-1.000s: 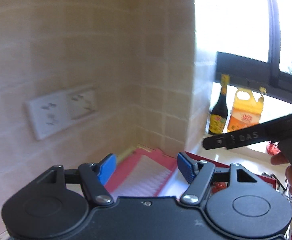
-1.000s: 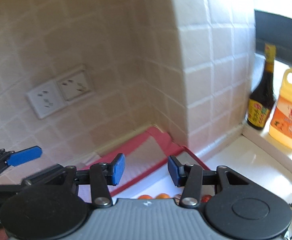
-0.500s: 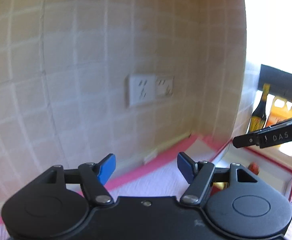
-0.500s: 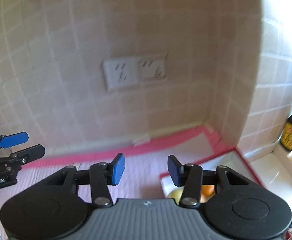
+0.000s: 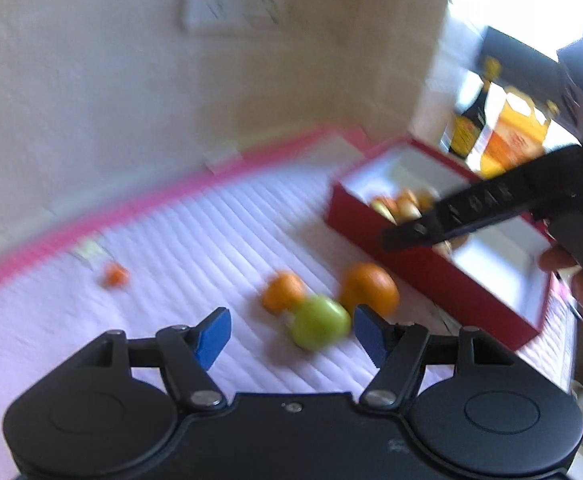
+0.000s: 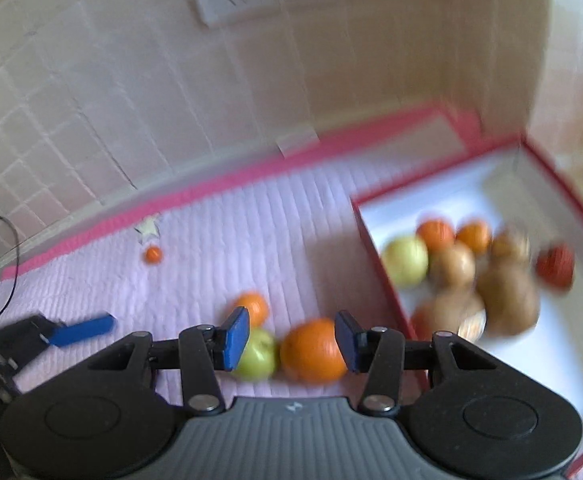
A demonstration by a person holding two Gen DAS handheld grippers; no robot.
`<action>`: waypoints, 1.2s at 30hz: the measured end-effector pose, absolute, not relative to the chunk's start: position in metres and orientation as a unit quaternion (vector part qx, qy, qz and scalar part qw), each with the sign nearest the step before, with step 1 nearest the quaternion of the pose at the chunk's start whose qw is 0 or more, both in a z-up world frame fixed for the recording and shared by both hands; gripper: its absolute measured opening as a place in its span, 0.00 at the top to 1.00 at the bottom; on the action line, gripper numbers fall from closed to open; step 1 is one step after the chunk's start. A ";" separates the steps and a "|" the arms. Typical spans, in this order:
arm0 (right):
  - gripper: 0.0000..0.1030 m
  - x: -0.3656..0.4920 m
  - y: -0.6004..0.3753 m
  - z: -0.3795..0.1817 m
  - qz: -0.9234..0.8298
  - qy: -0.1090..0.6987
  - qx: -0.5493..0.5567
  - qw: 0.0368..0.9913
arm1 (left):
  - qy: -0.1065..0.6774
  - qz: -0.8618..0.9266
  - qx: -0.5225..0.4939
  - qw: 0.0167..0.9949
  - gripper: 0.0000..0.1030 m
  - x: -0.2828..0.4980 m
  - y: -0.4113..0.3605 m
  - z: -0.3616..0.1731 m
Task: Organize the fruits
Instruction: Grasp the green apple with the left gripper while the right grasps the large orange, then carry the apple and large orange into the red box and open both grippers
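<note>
Left claw (image 5: 289, 330) hangs released over the pink mat (image 5: 171, 248), nothing between its blue pads; right claw (image 6: 291, 338) is parted too, gripping nothing; a green apple (image 6: 257, 354) and a big orange (image 6: 313, 350) lie touching just left of the red box (image 6: 383, 280); a smaller orange (image 6: 253, 306) sits behind them; the blurred fruit inside the box looks like pears and oranges.

I see a double wall socket plate (image 5: 233, 8) mounted on the beige tiled wall (image 6: 103, 92). To the socket plate's lower right, I see a dark sauce bottle (image 5: 469, 120) standing just beside an orange jug (image 5: 511, 136), both blurred, near the bright window (image 5: 523, 4).
</note>
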State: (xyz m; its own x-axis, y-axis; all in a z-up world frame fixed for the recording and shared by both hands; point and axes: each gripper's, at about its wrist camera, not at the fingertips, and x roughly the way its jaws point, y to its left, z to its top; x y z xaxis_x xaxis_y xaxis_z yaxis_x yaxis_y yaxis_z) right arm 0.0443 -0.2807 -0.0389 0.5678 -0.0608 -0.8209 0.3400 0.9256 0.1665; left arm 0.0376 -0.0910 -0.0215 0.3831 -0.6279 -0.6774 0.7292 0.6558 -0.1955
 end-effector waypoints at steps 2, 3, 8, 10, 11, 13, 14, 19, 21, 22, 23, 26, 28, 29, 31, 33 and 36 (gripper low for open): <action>0.50 0.042 -0.289 -0.055 -0.122 0.463 0.188 0.857 | 0.401 -0.416 0.063 0.814 0.22 0.042 -0.103 -0.038; 0.48 0.041 -0.292 -0.063 -0.129 0.468 0.201 0.851 | 0.410 -0.418 0.062 0.808 0.22 0.044 -0.108 -0.044; 0.45 0.044 -0.302 -0.086 -0.145 0.479 0.240 0.832 | 0.443 -0.405 0.054 0.798 0.21 0.058 -0.122 -0.066; 0.43 0.047 -0.305 -0.092 -0.149 0.479 0.247 0.829 | 0.451 -0.411 0.046 0.791 0.21 0.064 -0.126 -0.069; 0.41 0.051 -0.306 -0.093 -0.152 0.480 0.249 0.827 | 0.452 -0.414 0.048 0.789 0.21 0.066 -0.128 -0.070; 0.42 0.056 -0.305 -0.095 -0.145 0.480 0.248 0.828 | 0.452 -0.415 0.056 0.787 0.21 0.068 -0.134 -0.072; 0.41 0.059 -0.304 -0.096 -0.144 0.482 0.246 0.829 | 0.453 -0.416 0.057 0.787 0.21 0.069 -0.137 -0.073; 0.36 0.072 -0.299 -0.098 -0.153 0.486 0.231 0.829 | 0.455 -0.414 0.060 0.786 0.21 0.074 -0.148 -0.080; 0.36 0.074 -0.298 -0.102 -0.163 0.491 0.236 0.822 | 0.450 -0.414 0.065 0.789 0.21 0.075 -0.151 -0.081; 0.36 0.073 -0.297 -0.104 -0.169 0.491 0.242 0.820 | 0.449 -0.413 0.067 0.790 0.21 0.075 -0.151 -0.081; 0.36 0.073 -0.298 -0.105 -0.173 0.488 0.248 0.819 | 0.446 -0.412 0.068 0.791 0.21 0.075 -0.152 -0.081; 0.38 0.074 -0.301 -0.108 -0.191 0.477 0.261 0.817 | 0.442 -0.416 0.066 0.792 0.27 0.075 -0.153 -0.081; 0.40 0.076 -0.303 -0.112 -0.192 0.476 0.272 0.814 | 0.442 -0.418 0.066 0.791 0.36 0.075 -0.153 -0.081; 0.41 0.076 -0.303 -0.113 -0.193 0.476 0.275 0.813 | 0.443 -0.419 0.064 0.790 0.39 0.076 -0.152 -0.081; 0.41 0.077 -0.302 -0.113 -0.195 0.471 0.272 0.816 | 0.443 -0.419 0.058 0.790 0.41 0.075 -0.152 -0.080; 0.42 0.077 -0.299 -0.112 -0.194 0.470 0.265 0.819 | 0.443 -0.416 0.056 0.792 0.42 0.074 -0.151 -0.079; 0.43 0.074 -0.296 -0.107 -0.191 0.464 0.262 0.825 | 0.437 -0.414 0.055 0.797 0.42 0.069 -0.146 -0.075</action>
State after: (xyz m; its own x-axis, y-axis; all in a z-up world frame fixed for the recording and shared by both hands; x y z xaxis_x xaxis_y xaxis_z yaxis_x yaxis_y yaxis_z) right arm 0.0743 -0.2964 -0.1074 0.4969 -0.0715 -0.8649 0.5574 0.7901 0.2549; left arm 0.0689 -0.1459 -0.0750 0.2753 -0.6115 -0.7418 0.7072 0.6515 -0.2747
